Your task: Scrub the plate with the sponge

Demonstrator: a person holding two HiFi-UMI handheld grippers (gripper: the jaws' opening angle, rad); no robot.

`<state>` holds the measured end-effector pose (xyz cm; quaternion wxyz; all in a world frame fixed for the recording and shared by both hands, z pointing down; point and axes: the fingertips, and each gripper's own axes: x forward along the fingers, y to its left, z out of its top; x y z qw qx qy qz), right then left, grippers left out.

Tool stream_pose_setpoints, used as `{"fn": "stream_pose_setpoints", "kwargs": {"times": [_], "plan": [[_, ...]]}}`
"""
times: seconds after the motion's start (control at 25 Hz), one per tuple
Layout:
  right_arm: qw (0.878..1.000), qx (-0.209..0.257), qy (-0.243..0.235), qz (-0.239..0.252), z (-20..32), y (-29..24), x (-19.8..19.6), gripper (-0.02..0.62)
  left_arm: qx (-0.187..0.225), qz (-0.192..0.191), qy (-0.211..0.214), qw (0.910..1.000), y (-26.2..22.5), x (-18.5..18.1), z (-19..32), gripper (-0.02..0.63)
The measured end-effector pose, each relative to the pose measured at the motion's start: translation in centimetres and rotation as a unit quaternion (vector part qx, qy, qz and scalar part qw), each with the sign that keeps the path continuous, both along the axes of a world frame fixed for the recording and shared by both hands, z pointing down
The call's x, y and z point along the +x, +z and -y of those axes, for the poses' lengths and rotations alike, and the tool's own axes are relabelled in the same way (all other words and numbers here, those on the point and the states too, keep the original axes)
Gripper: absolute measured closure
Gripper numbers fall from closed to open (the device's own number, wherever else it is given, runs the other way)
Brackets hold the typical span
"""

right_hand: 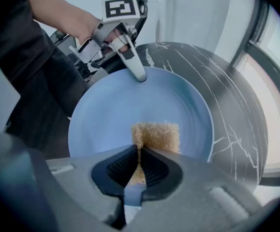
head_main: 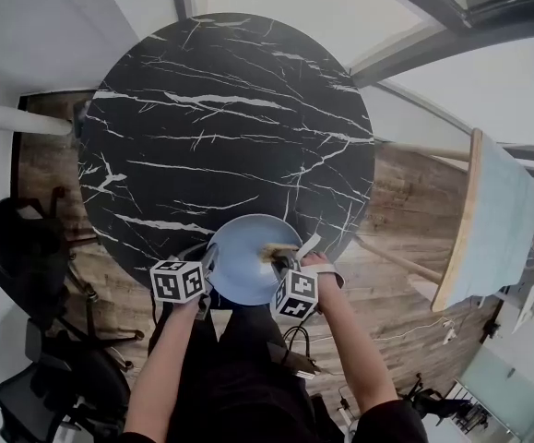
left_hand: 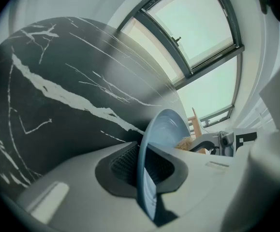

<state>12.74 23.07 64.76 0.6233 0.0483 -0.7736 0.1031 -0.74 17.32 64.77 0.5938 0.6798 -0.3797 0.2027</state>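
Blue and glossy, the plate [head_main: 239, 257] is hanging over the near edge of the black marbled desk [head_main: 220, 109], and whether it is touching the desk is hard to tell. The left claw [left_hand: 142, 167] is clamping its rim edge-on between ribbed pads. It is looking stiff and breakable, probably ceramic or hard plastic, with a smooth face that is likely getting slippery under scrubbing. That is making the rim the sensible place to pinch it, deep enough that it is not pivoting. The right claw [right_hand: 139, 170] is squeezing a tan sponge [right_hand: 159, 132], which is lying against the plate's inner face towards its right side. That sponge is looking light, coarse and soft, bulging beyond the pads, so gripping it across the middle is leaving a free scrubbing face.
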Motion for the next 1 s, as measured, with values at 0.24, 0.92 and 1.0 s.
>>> {"fn": "stream_pose_setpoints", "kwargs": {"times": [0.24, 0.92, 1.0], "plan": [[0.999, -0.032, -0.025, -0.035, -3.1, 0.3, 1.4, 0.574, -0.002, 0.000, -0.003, 1.0000, 0.0, 0.0, 0.0, 0.573], [0.975, 0.074, 0.187, 0.095, 4.5, -6.0, -0.6, 0.572, -0.007, 0.006, -0.010, 0.9999, 0.0, 0.8, -0.5, 0.581], [0.976, 0.097, 0.175, 0.089, 6.4, -5.6, -0.7, 0.572, -0.002, 0.008, -0.009, 0.9999, 0.0, 1.1, 0.1, 0.581]]}}
